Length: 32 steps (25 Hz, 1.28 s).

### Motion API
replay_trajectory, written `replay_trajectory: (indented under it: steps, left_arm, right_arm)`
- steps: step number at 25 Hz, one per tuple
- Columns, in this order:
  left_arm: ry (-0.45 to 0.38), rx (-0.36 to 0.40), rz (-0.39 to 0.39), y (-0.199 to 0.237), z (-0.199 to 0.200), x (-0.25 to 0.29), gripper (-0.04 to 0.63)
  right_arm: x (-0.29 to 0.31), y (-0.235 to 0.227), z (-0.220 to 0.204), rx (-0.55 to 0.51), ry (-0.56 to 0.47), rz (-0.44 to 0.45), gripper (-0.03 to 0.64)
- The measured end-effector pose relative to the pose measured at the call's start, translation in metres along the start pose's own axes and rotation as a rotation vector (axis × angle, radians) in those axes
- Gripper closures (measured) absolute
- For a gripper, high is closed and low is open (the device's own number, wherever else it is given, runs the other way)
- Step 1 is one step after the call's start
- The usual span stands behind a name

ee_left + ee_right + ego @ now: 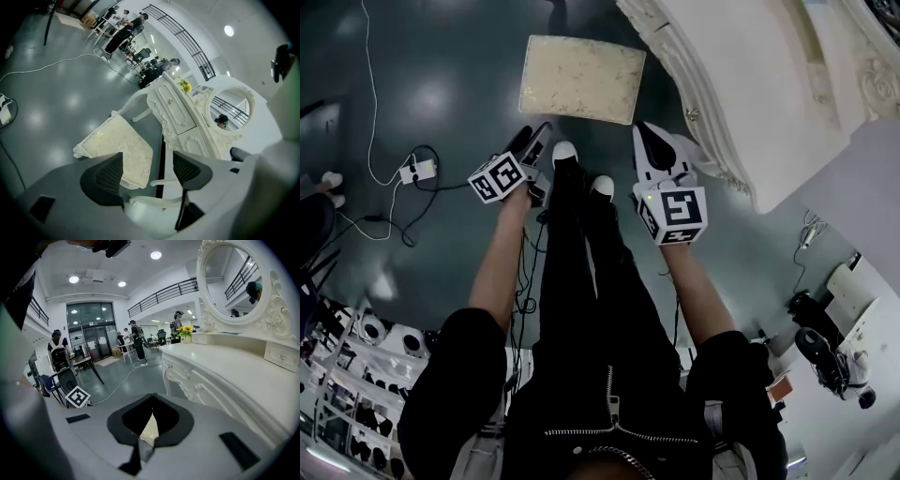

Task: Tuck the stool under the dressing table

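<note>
We have yet to start: the stool (581,80) stands beside the dressing table (750,84), untucked. Our left hand-held gripper (532,141) is released and our right hand-held gripper (645,136) is clenched on nothing.

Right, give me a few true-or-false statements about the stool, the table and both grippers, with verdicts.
1. The stool stands out on the floor, not under the dressing table. True.
2. The left gripper is shut on the stool. False: it is open and holds nothing.
3. The right gripper is shut. True.
4. The mirror is square. False: it is round.
</note>
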<state>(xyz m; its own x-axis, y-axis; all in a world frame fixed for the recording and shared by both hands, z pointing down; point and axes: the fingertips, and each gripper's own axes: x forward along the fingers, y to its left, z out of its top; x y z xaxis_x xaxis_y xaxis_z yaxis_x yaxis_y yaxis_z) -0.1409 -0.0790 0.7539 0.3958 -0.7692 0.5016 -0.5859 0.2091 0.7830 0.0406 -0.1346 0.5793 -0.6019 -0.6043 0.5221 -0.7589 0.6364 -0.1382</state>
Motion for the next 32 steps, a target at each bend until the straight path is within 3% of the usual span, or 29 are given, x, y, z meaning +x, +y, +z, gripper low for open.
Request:
replay_trajectory:
  steps: [12, 15, 21, 32]
  left_arm:
    - [0.098, -0.120, 0.056, 0.106, -0.047, 0.072, 0.267]
    - [0.078, -0.165, 0.069, 0.130, -0.046, 0.088, 0.264]
    - [0.013, -0.344, 0.082, 0.166, -0.050, 0.110, 0.264]
    - [-0.028, -0.466, 0.046, 0.185, -0.050, 0.123, 0.268]
  right_arm:
    - [0.043, 0.001, -0.059, 0.053, 0.084, -0.003, 0.614]
    - [0.054, -0.005, -0.076, 0.070, 0.090, -0.010, 0.614]
    - [0.058, -0.004, -0.102, 0.085, 0.132, -0.013, 0.614]
    - [0.061, -0.014, -0.122, 0.144, 0.156, -0.053, 0.612]
